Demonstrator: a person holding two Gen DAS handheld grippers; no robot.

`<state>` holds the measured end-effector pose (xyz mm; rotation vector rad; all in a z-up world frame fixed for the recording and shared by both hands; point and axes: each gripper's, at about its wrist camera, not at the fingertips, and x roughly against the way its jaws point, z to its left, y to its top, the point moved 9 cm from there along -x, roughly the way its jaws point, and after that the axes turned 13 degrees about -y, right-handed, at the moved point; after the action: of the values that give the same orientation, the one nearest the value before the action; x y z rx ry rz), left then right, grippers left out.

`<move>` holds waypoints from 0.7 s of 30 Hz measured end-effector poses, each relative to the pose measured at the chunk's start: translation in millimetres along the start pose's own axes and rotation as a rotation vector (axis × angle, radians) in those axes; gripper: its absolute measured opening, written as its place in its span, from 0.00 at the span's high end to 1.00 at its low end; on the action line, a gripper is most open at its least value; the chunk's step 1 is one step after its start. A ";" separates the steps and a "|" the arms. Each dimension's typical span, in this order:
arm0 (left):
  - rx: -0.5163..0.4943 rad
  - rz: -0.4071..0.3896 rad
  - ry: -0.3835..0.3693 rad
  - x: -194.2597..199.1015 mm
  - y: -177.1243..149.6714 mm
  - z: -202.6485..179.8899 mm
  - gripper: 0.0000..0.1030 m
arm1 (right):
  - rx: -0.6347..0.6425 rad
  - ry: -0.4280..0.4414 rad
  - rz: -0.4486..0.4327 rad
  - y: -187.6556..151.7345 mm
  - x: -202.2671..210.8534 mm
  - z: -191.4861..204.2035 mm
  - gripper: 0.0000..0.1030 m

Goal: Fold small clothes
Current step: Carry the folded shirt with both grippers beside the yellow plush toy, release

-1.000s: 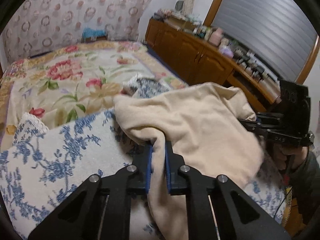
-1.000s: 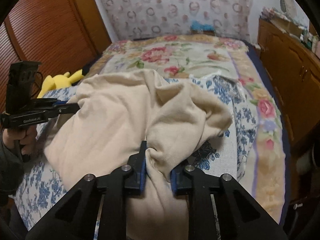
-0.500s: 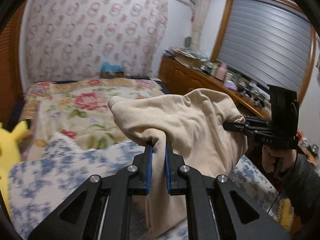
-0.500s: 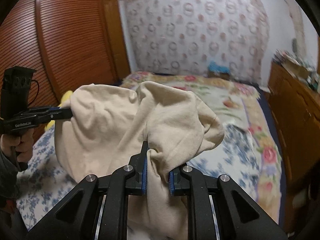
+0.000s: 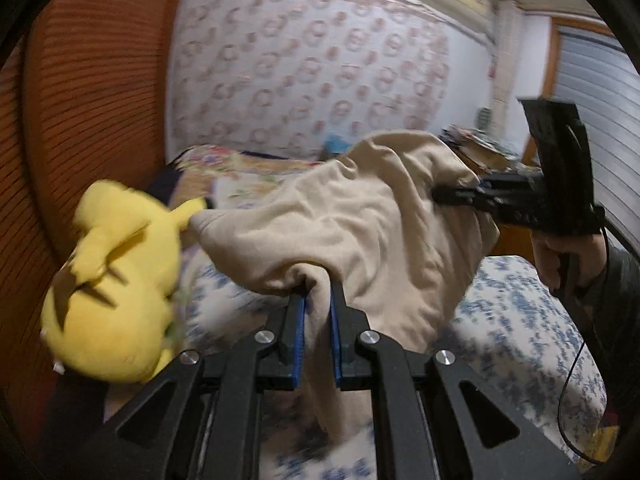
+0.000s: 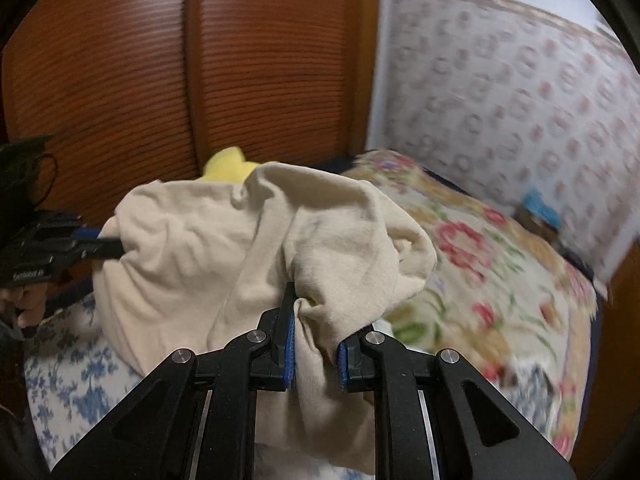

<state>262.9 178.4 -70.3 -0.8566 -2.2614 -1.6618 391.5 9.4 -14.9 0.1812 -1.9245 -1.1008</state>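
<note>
Swinging left off the blue-flowered white bedspread point(image 5: 520, 320), I've lifted the crumpled beige cotton garment point(image 5: 360, 220); left gripper point(image 5: 318, 332) and right gripper point(image 6: 316, 344) both stay clamped on it, unfolded.

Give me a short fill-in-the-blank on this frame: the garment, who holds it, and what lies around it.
1. The cream garment is gripped by ____ grippers at once.
2. The plush toy near the left gripper is ____ in colour.
3. The right gripper has its jaws shut on ____.
4. The flowers on the white cover under the garment are ____.

Missing words: two; yellow; the cream garment; blue
</note>
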 end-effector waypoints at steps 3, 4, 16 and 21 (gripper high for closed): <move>0.049 0.002 0.043 8.8 -22.4 20.6 0.92 | 0.094 0.030 0.012 22.9 -29.4 36.3 0.87; 0.063 -0.001 0.052 10.4 -26.1 24.0 0.92 | 0.126 0.042 0.014 31.6 -39.8 50.4 0.87; 0.167 0.064 0.173 18.3 -88.9 59.2 0.91 | 0.230 0.115 0.054 57.1 -114.0 129.4 0.77; 0.192 0.040 0.170 28.8 -84.9 68.6 0.86 | 0.107 0.070 0.066 55.9 -119.7 110.8 0.45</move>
<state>203.4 234.5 -148.2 -0.6848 -2.2267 -1.4142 395.3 172.4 -71.0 0.2106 -1.9143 -0.9369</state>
